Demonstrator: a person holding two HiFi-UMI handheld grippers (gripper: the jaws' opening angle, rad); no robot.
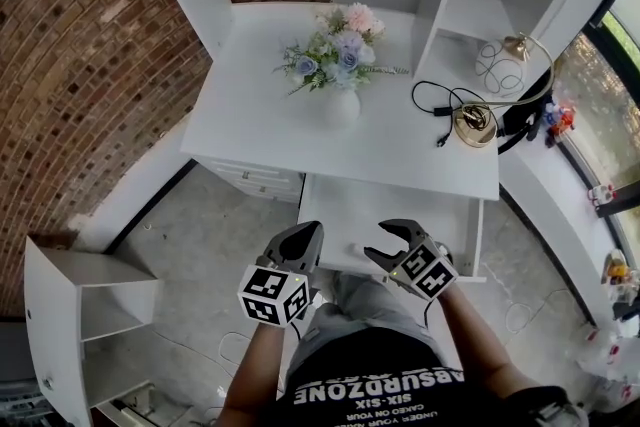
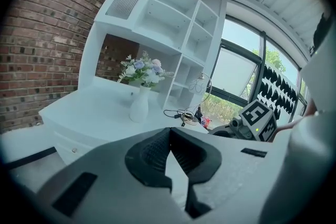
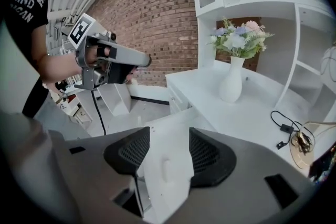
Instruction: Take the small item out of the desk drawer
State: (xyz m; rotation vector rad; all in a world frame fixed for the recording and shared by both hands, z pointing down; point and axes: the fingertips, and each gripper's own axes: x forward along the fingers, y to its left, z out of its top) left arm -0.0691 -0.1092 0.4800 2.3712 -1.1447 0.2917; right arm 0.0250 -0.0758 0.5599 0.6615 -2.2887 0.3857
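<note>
The white desk drawer (image 1: 335,205) stands pulled out under the desktop (image 1: 260,115). A small white item (image 1: 356,249) lies on the drawer floor near its front edge. My right gripper (image 1: 384,244) hovers open just over that front edge; in the right gripper view the item (image 3: 166,169) shows low between its spread pads (image 3: 131,152), on the drawer (image 3: 181,123). My left gripper (image 1: 304,239) hangs at the drawer's front left corner. Its fingertips meet in the left gripper view (image 2: 169,136), with nothing in them.
A white vase of flowers (image 1: 340,103) stands mid-desk, with a brass lamp (image 1: 478,123) and a black cable (image 1: 437,105) at the right under the hutch shelves (image 1: 470,10). A small white cabinet (image 1: 85,300) sits on the floor at left. The person's legs are below the drawer.
</note>
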